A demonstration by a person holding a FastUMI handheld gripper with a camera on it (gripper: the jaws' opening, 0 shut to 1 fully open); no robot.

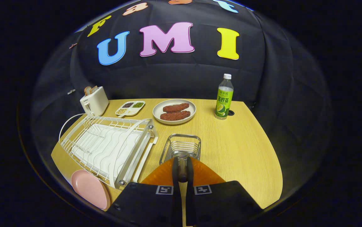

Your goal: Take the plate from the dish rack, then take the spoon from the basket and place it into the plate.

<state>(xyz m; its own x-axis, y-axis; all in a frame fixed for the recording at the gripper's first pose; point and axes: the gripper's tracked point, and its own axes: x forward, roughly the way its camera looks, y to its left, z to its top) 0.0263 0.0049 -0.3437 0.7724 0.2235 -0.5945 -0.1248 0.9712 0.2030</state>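
Claw [182,171] fingers nearly together, pinching a shiny metal handle between them; looks like the spoon [182,164], bowl end not visible to me. Both fingers press on it. Wire basket [181,146] sits just ahead of the fingertips, the handle rising at its near rim. Pink plate [90,188] lies to the claw's left near the surface [241,148] edge, just beside the dish rack [108,148] corner; I can't tell if they touch. Beyond the basket: plate of meat [174,111], divided tray [130,108], toaster [94,100]. Bottle [224,97] ahead-right. I see open wood to the right of the claw, out to the rounded edge.
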